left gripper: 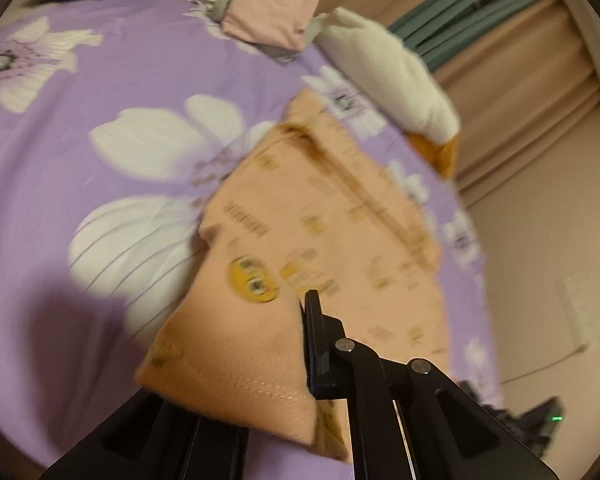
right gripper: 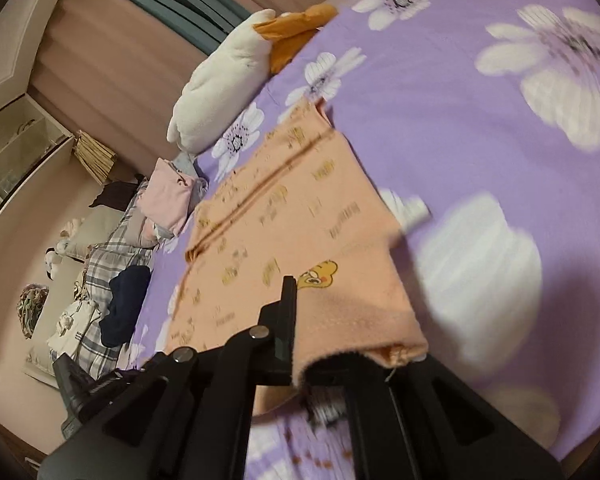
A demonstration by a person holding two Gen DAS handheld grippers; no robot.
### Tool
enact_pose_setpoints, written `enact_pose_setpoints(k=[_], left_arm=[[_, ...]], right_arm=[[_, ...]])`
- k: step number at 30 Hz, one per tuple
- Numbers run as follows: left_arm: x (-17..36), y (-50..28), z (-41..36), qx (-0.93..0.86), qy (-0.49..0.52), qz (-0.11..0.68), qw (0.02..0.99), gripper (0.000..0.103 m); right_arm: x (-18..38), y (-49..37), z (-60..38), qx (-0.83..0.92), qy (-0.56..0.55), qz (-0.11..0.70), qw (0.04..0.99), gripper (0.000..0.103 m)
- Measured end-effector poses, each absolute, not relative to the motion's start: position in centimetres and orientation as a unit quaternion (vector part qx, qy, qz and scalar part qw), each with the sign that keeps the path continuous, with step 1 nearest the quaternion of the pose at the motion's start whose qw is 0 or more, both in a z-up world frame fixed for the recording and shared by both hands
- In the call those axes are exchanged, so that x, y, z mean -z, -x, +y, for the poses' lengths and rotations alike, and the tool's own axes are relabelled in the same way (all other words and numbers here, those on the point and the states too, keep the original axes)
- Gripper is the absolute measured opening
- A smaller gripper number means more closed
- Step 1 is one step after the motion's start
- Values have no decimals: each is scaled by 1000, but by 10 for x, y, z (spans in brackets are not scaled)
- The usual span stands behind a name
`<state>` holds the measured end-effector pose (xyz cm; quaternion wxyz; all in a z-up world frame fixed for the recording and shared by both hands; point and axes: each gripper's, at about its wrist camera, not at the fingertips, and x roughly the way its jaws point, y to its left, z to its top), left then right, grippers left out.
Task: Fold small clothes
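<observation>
Two grippers, one garment between them. Left gripper (left gripper: 300, 344): jaws closed on the near hem corner of the peach shirt (left gripper: 320, 216), cloth draped over one finger and hiding it. Right gripper (right gripper: 300, 320): jaws clamped on the opposite hem corner of the same shirt (right gripper: 300, 216), hem lifted, rest trailing down. Beyond, shirt body lying on the bed (left gripper: 100, 120), purple sheet with white flowers. Farther along, one white pillow (left gripper: 388, 76) with an orange end, at the bed's edge. Just beside it, one folded pink garment (left gripper: 268, 12) on a grey piece. Farthest, pleated curtains (left gripper: 520, 92), blurred.
</observation>
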<state>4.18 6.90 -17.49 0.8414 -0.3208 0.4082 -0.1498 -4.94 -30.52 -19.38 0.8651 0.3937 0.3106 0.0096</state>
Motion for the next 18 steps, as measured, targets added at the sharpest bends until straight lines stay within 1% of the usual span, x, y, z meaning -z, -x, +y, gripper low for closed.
enact_pose_setpoints(k=[4, 8, 11, 13, 16, 18], left_arm=[[146, -70, 63, 118, 270, 386, 874, 5], [125, -113, 55, 142, 275, 374, 874, 5], [103, -150, 43, 125, 244, 347, 897, 5], [98, -176, 34, 130, 237, 342, 900, 5], [103, -220, 21, 140, 248, 362, 888, 5], [105, -238, 14, 115, 220, 366, 897, 5]], right_arm=[[179, 24, -318, -23, -418, 300, 857, 3], [158, -12, -329, -26, -405, 289, 867, 3], [146, -48, -339, -39, -405, 284, 868, 3], [141, -80, -347, -42, -400, 287, 870, 3], [138, -126, -354, -24, -372, 313, 873, 3], [140, -150, -358, -27, -365, 325, 872, 3]])
